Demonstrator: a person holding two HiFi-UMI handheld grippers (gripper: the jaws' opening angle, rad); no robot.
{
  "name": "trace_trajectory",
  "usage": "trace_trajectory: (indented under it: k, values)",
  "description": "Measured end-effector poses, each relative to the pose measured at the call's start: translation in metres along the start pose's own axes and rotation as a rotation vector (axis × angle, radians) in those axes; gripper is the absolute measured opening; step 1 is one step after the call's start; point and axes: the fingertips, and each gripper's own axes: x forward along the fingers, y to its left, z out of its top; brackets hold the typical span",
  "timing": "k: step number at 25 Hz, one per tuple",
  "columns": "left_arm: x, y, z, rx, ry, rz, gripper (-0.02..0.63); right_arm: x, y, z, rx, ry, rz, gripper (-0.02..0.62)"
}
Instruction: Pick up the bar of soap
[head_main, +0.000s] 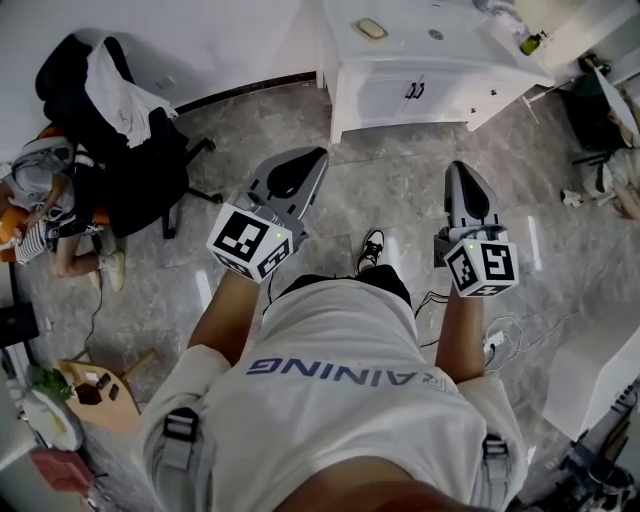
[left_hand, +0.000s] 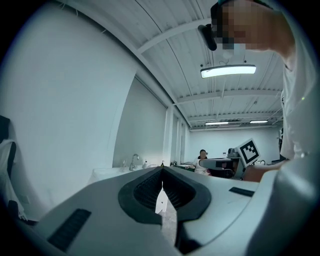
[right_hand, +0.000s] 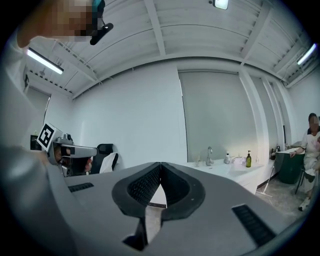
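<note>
Bar of soap: pale oval lying in a shallow dish on top of the white vanity, at the far edge of the head view, well apart from both grippers.

Pump bottle: yellow-green liquid inside, upright near the right end of the same top, with the faucet to its left in the right gripper view.

Left gripper: jaws pressed together, nothing between the ribbed pads; held over the floor, tips toward the vanity.

Right gripper: jaws likewise closed tight and empty, alongside the left at similar height.

Floor: glossy grey marbled tile, with 1 dark shoe between the 2 grippers.

Room: plain white walls; ribbed white ceiling with strip lights; black office chair at the left, a white garment draped over its back; 1 seated person beside it (a 2nd at the right edge of the right gripper view).
</note>
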Motion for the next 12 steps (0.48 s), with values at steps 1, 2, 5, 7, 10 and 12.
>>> trace_trajectory:
  k: [1,2,5,7,10,12]
  values:
    - [0.011,0.004,0.002,0.001,-0.003,0.012,0.008,0.010,-0.010,0.001,0.006,-0.001,0.007,0.011]
    - [0.022,0.007,0.005,0.004,-0.003,0.022,0.008,0.020,-0.021,0.003,0.012,-0.002,0.015,0.011]
    - [0.059,0.015,0.011,0.018,0.004,0.054,0.008,0.050,-0.052,0.009,0.021,-0.001,0.048,0.011]
    - [0.086,0.018,0.015,0.020,0.006,0.076,0.008,0.067,-0.075,0.010,0.019,0.004,0.071,0.011]
    - [0.125,0.020,0.019,0.026,0.009,0.101,0.008,0.090,-0.113,0.012,0.025,0.005,0.087,0.011]
    - [0.150,0.022,0.020,0.024,0.010,0.121,0.008,0.105,-0.136,0.013,0.046,0.003,0.103,0.011]
